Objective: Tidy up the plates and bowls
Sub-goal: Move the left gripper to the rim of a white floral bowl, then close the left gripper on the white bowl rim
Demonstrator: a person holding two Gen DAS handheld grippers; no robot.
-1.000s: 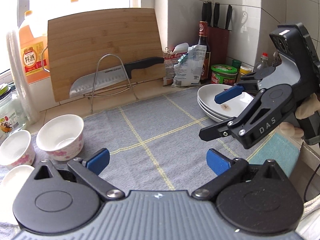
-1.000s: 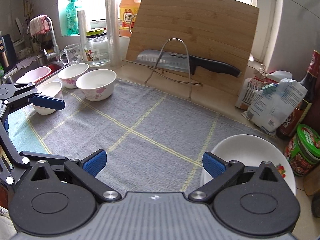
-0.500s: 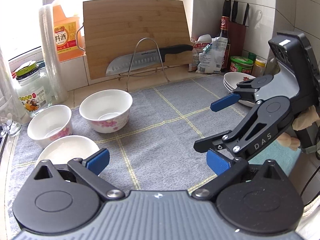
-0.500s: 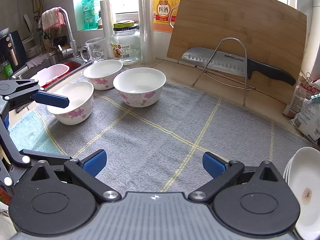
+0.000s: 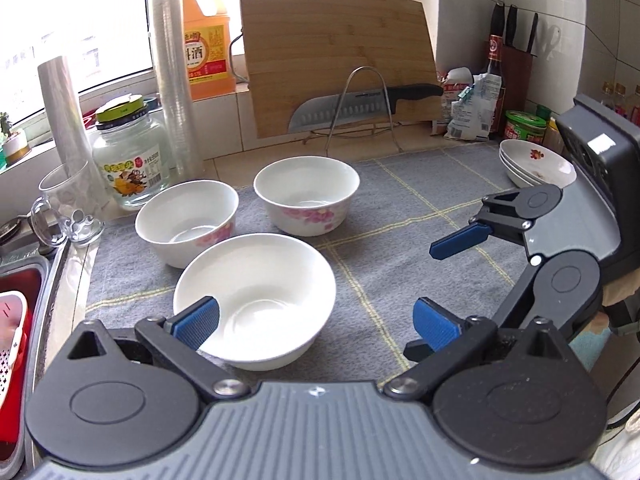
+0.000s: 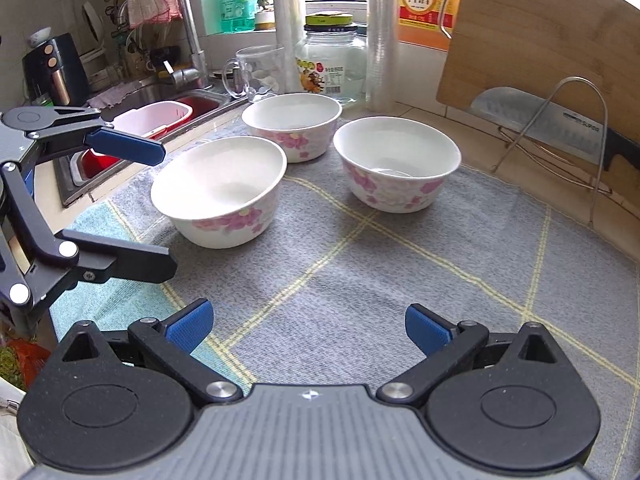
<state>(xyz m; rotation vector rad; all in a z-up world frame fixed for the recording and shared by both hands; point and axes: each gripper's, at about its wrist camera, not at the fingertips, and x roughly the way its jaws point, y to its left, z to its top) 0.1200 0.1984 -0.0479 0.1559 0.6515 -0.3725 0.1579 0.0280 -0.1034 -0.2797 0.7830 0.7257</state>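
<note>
Three white bowls with pink flowers stand on the grey mat (image 5: 400, 208): a near bowl (image 5: 256, 300), a back-left bowl (image 5: 186, 216) and a back-right bowl (image 5: 306, 196). My left gripper (image 5: 316, 324) is open, its left pad over the near bowl's front rim. A stack of white plates (image 5: 536, 162) sits at the mat's far right. My right gripper (image 5: 440, 292) hangs open to the right of the bowls. In the right wrist view the right gripper (image 6: 308, 326) is open above bare mat (image 6: 400, 280), short of the nearest bowl (image 6: 220, 192). The left gripper (image 6: 148, 208) shows at the left edge.
A bamboo cutting board (image 5: 336, 60) and a knife (image 5: 352, 110) on a wire rack stand behind the bowls. A glass jar (image 5: 130, 160), a mug (image 5: 66, 204) and stacked plastic cups (image 5: 174, 80) crowd the back left. The sink (image 6: 160, 116) lies left of the mat.
Both views have swung left, from the plate stack towards the bowls. The bowls are now much closer, and the plates have left the right wrist view. Both grippers have stayed open.
</note>
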